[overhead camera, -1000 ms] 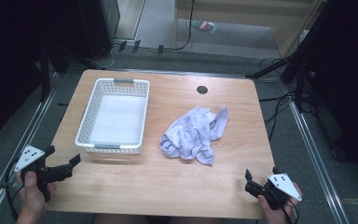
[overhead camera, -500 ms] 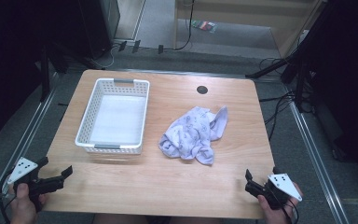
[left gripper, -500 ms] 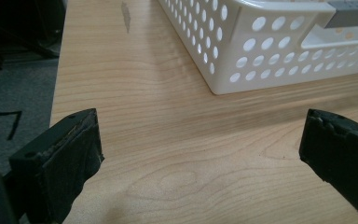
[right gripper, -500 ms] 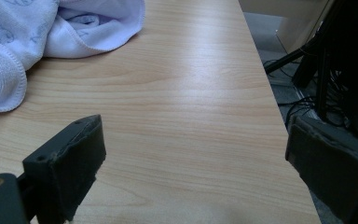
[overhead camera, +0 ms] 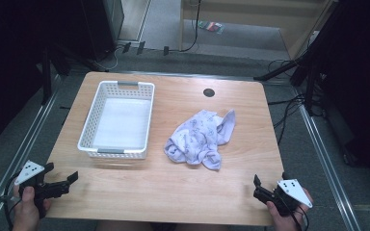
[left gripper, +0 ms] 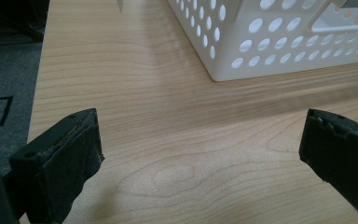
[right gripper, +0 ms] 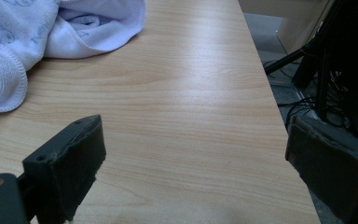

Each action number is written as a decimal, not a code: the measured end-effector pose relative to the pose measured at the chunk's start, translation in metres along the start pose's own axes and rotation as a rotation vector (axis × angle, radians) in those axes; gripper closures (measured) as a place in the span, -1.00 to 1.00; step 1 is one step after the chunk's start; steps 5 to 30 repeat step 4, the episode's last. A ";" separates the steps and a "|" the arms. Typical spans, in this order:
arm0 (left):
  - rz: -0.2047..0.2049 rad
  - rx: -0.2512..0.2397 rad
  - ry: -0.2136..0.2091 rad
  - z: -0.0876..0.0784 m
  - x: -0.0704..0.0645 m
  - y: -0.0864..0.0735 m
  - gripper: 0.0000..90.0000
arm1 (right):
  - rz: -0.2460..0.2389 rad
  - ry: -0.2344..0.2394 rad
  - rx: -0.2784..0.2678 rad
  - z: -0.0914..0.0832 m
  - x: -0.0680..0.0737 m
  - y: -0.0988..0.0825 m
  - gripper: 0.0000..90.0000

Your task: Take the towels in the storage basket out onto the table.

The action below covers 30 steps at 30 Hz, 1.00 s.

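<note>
Two grippers, left gripper [overhead camera: 62, 183] and right gripper [overhead camera: 259, 187], wide-jawed at table [overhead camera: 173, 192] corners

Pale lavender-white towel [overhead camera: 200, 138] with faint purple print, stitched hem same shade. White plastic basket [overhead camera: 118, 120], walls dotted with round holes, 2 grey handle grips at ends. Table [overhead camera: 173, 183] light wood with darker grain lines, 1 oval knot; small black round cap [overhead camera: 208, 92] near far edge. Left gripper [overhead camera: 60, 182] and right gripper [overhead camera: 260, 188] black, each topped by grey 3-cornered plate with dark dots; jaw pads matte black. Floor grey carpet, black cables.
</note>
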<state>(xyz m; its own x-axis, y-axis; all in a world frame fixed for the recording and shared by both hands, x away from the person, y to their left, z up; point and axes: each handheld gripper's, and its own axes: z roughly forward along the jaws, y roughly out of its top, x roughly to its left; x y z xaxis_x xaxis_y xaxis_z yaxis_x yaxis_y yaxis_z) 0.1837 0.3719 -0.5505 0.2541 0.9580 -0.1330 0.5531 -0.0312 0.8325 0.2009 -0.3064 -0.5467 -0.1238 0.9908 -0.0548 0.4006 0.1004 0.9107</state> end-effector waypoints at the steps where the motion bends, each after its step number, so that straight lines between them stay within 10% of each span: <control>1: -0.003 -0.001 0.004 0.001 0.000 0.000 -1.00 | 0.001 0.000 0.000 0.000 0.000 0.000 -0.89; 30: 0.000 0.025 -0.003 0.003 0.000 0.001 -1.00 | -0.001 0.000 0.000 0.000 0.000 0.000 -0.89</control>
